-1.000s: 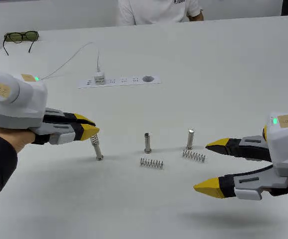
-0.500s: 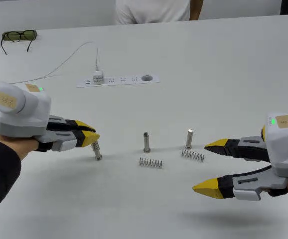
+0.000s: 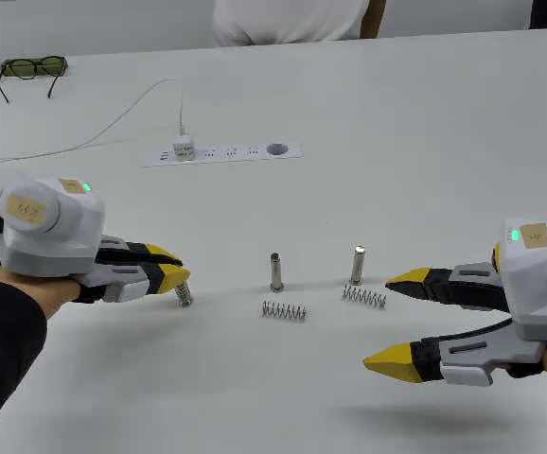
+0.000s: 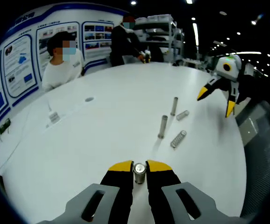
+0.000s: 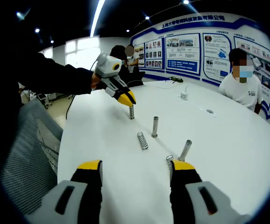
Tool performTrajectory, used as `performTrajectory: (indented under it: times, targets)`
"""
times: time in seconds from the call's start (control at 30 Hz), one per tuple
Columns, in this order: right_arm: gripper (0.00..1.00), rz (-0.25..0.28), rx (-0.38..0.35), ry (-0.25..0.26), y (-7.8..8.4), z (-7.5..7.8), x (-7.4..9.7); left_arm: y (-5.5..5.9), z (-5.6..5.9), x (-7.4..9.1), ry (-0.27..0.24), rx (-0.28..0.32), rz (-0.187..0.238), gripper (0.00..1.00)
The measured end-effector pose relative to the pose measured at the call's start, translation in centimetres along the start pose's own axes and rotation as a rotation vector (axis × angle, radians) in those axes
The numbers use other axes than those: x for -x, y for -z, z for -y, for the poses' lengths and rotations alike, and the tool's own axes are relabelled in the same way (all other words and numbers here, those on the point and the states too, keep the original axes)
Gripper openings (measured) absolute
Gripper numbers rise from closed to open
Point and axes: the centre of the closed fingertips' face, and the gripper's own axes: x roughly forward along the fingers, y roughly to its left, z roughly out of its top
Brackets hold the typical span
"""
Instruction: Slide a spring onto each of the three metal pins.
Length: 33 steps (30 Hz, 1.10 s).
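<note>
- on the bench (image 3: pixel 397 113), our left claw (image 3: pixel 177 267) pinches a spring (image 3: pixel 185 295) on the left pin (image 4: pixel 139 172); right claw (image 3: pixel 398 319) gapes open.
- we risk tipping that pin by pushing askew.

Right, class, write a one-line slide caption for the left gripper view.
Left gripper clamped on the first pin; two pins, two springs lie beyond.

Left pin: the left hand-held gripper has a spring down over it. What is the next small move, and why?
Probably open the left hand-held gripper and lift it clear. The spring coils around the left pin close to the table, and the pin's top shows between the jaws, so there seems little left to push down.
</note>
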Motion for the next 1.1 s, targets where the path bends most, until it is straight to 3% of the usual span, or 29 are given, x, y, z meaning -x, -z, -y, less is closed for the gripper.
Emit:
performTrajectory:
  times: [0.53, 0.7, 1.1]
  targets:
    - [0.59, -0.004, -0.002, -0.001, 0.2, 0.0, 0.1, 0.7, 0.1, -0.4, -0.001, 0.003, -0.02, 0.11]
    - [0.59, -0.002, -0.002, 0.002, 0.1, 0.0, 0.1, 0.8, 0.1, -0.4, -0.005, 0.002, -0.023, 0.18]
    - [0.59, -0.004, -0.002, 0.0, 0.2, -0.1, 0.1, -1.0, 0.1, 0.9, -0.014, -0.018, 0.02, 0.24]
